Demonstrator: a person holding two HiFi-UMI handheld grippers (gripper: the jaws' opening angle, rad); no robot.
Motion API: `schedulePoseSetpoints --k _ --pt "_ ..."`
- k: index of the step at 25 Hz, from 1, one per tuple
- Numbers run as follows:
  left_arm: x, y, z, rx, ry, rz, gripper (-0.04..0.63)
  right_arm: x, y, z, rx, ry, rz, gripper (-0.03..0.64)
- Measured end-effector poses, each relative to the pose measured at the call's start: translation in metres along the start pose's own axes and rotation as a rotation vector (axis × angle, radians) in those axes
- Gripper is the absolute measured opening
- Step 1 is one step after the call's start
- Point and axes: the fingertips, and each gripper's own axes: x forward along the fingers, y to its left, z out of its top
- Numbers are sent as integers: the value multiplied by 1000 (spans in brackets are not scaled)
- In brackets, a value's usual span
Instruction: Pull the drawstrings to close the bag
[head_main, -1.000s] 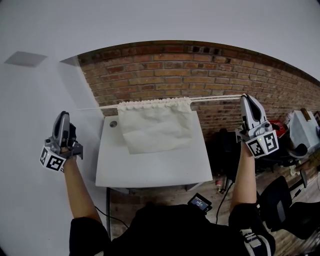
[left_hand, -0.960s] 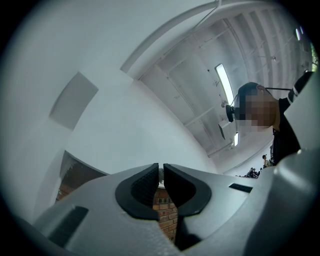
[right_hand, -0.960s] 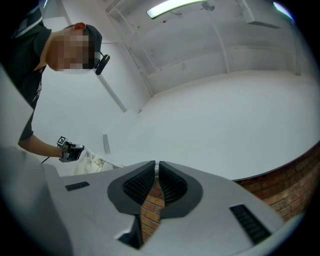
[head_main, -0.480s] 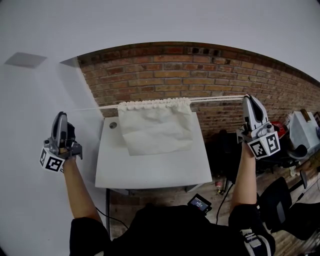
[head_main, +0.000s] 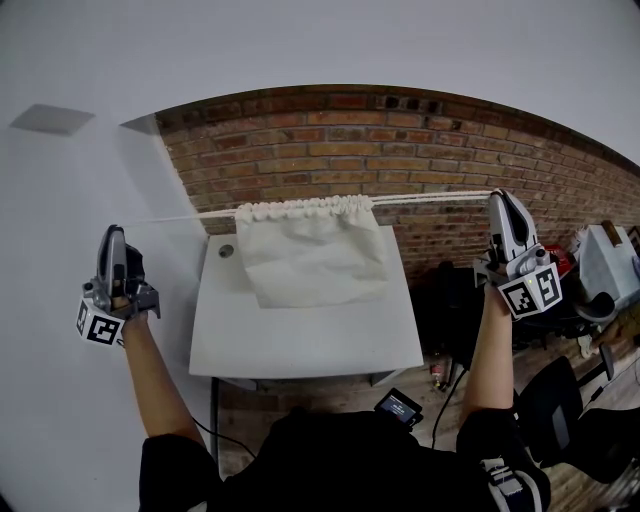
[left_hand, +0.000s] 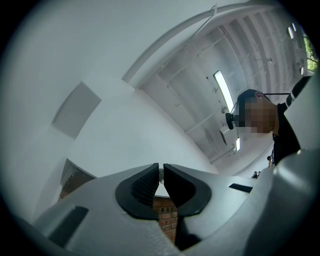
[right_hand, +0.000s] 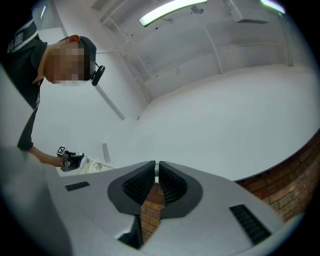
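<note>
Brick wall (head_main: 400, 140) behind, a cream cloth bag (head_main: 312, 260) hangs midway between the left gripper (head_main: 111, 235) and the right gripper (head_main: 498, 198). Its mouth is gathered into tight ruffles level with their tips, and its soft body drapes over the white table (head_main: 300, 340) below. Thin pale drawstrings (head_main: 430, 197) run taut from the ruffled channel out to each tip. Both grippers' ribbed black pads (right_hand: 141, 186) sit nearly together, pinching cord. The likely risks are that the slim cord slides through the pads under a harder pull, or that uneven tension drags the light bag toward one gripper.
</note>
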Motion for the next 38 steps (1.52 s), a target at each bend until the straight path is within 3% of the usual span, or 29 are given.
schedulePoseSetpoints --k 38 --pt "-8 12 26 44 -67 4 41 -14 -10 16 41 -67 -71 27"
